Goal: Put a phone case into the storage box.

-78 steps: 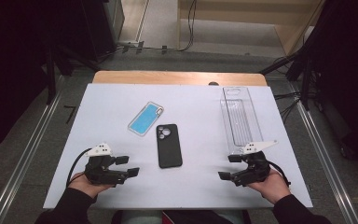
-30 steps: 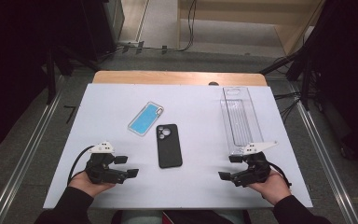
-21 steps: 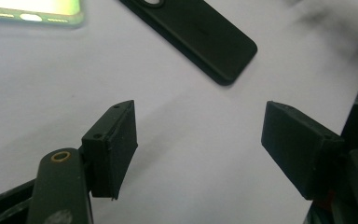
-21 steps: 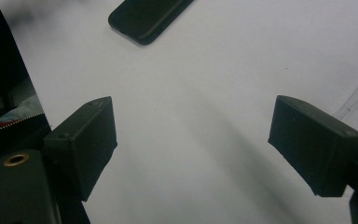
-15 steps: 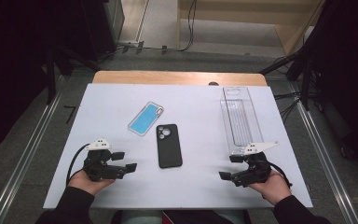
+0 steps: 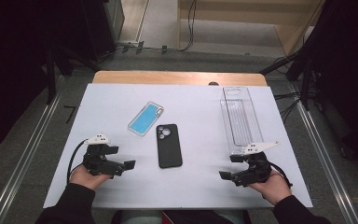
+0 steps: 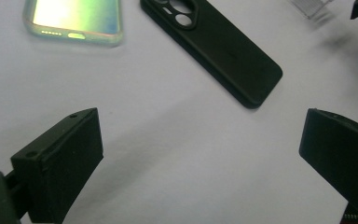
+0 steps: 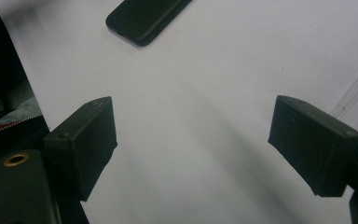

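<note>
Table: white rectangular table top (image 6: 200,182), near edge hidden under the person's sleeves.
Tray: clear plastic oblong tray (image 6: 239,116) at far right; its near end is hidden behind the right gripper's grey plate.
Black phone: matte black phone, camera side up (image 6: 169,145), mid-table between the grippers; top cut off in the left gripper view (image 7: 214,46).
Blue phone: blue phone in clear case (image 6: 145,118), just beyond the black one, apart.
Left gripper (image 6: 123,158): jaws just opened wide, nothing between.
Right gripper (image 6: 227,167): jaws spread, nothing between.

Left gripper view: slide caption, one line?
Open hand-held gripper over the white table, jaws wide apart and empty, facing a matte black phone case and an iridescent clear phone case.
</note>
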